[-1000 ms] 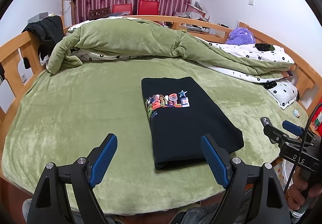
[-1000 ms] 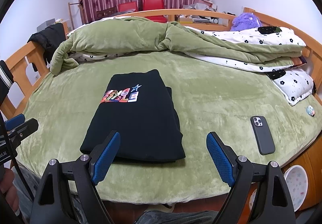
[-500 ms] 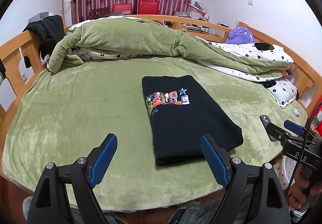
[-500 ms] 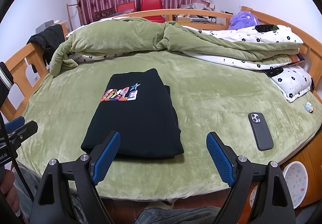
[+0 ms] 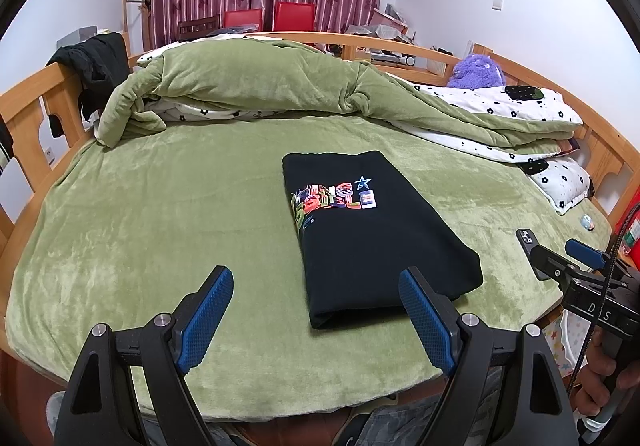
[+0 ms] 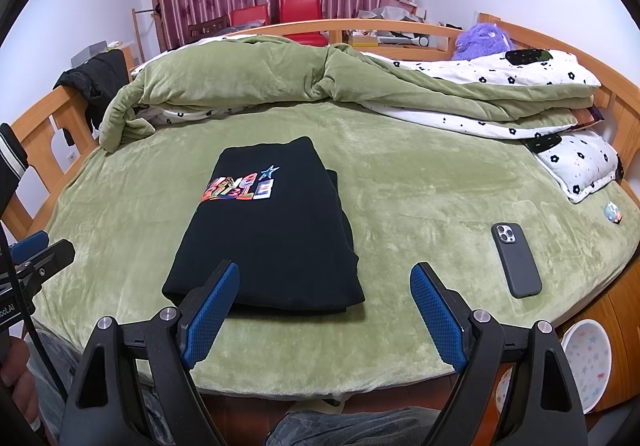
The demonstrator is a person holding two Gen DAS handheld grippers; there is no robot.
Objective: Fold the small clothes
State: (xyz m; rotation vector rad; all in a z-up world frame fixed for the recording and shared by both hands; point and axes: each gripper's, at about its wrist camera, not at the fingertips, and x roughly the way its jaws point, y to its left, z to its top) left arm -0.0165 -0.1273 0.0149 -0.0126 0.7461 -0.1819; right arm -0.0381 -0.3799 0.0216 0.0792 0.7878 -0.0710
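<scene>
Lying flat: folded black shirt (image 5: 372, 230) on plush green blanket (image 5: 160, 230) | left tongs (image 5: 316, 320), right tongs (image 6: 324, 312) spread wide, empty

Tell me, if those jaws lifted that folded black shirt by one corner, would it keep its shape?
Probably not. The black shirt is soft cloth in loose layers, visible along its right edge, so it would likely droop and unfold. It looks light. Pushed across the plush green blanket, it would probably bunch rather than slide.
</scene>
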